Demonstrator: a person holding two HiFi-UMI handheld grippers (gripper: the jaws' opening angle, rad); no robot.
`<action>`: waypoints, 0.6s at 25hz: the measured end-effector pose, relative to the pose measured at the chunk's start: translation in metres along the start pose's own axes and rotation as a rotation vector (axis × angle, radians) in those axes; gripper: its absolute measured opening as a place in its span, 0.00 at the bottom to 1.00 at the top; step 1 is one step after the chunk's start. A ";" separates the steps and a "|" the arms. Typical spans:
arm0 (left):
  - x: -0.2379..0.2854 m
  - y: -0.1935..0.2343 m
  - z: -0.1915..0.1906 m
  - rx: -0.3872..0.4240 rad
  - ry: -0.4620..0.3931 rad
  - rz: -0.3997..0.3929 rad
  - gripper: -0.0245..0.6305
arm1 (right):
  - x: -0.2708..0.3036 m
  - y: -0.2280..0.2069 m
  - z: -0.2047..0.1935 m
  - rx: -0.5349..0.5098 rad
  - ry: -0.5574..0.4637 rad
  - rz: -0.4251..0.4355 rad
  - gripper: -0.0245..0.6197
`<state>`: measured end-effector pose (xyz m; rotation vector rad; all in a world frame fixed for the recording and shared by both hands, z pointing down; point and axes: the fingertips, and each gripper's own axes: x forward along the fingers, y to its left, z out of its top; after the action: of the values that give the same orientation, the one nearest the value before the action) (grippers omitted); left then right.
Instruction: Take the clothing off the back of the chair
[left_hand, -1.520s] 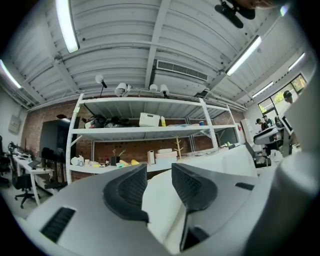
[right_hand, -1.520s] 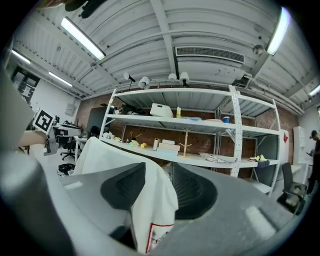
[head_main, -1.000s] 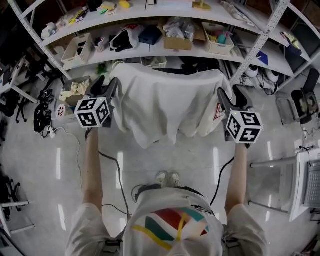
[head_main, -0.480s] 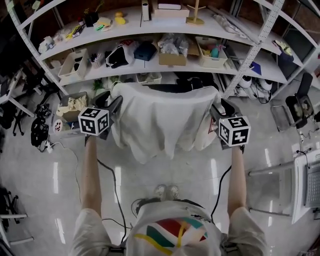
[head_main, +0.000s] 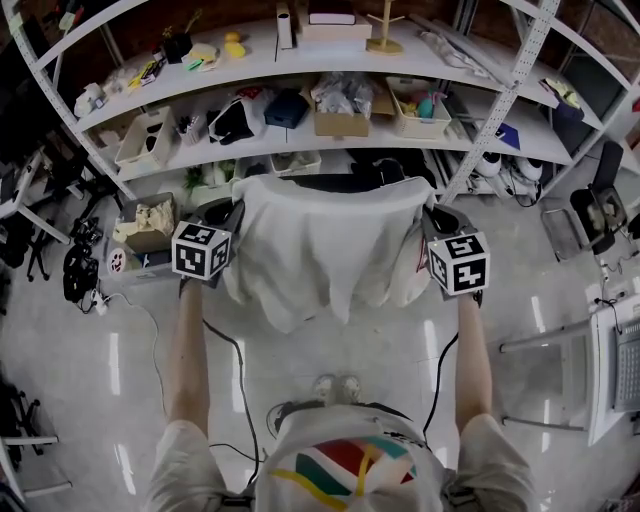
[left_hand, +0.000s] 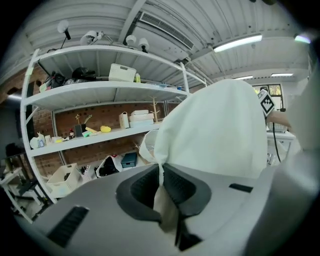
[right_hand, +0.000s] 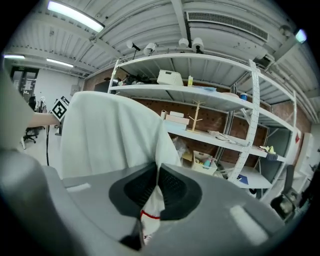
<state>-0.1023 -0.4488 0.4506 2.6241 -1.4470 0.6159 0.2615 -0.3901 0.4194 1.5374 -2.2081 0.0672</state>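
- Head view: white clothing (head_main: 320, 240) hung draped over the back of a dark chair (head_main: 335, 183), right in front of the person, w/ long metal shelving (head_main: 300, 60) behind it
- L gripper (head_main: 233, 212) sat at the garment's top left corner, R gripper (head_main: 432, 218) at its top right corner; both arms stretched fwd, marker cubes facing up
- Left gripper view: jaws had just been closing & were pinched on a fold of the white fabric; cloth squeezed thin between the dark pads (left_hand: 182, 186), rest of it spread ahead & to the right
- Right gripper view: same story, jaws had just been closing & were clamped on a fold of the fabric; a red-lined bit of print showed on the cloth tucked below the pads
- Clothing not yet off the chair: it lay over the top edge, hem hanging unevenly down the near side above the glossy floor (head_main: 120, 340)
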 end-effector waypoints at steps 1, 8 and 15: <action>0.000 0.000 0.001 -0.001 -0.003 0.007 0.09 | 0.000 -0.003 0.000 -0.008 0.002 -0.016 0.05; -0.004 -0.003 0.001 -0.028 -0.037 0.038 0.08 | -0.007 -0.028 -0.003 -0.017 0.006 -0.091 0.05; -0.018 -0.007 0.009 -0.064 -0.076 0.058 0.08 | 0.000 -0.041 -0.008 0.023 0.015 -0.116 0.05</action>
<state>-0.1027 -0.4330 0.4361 2.5916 -1.5420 0.4720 0.3016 -0.4031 0.4179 1.6689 -2.1088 0.0689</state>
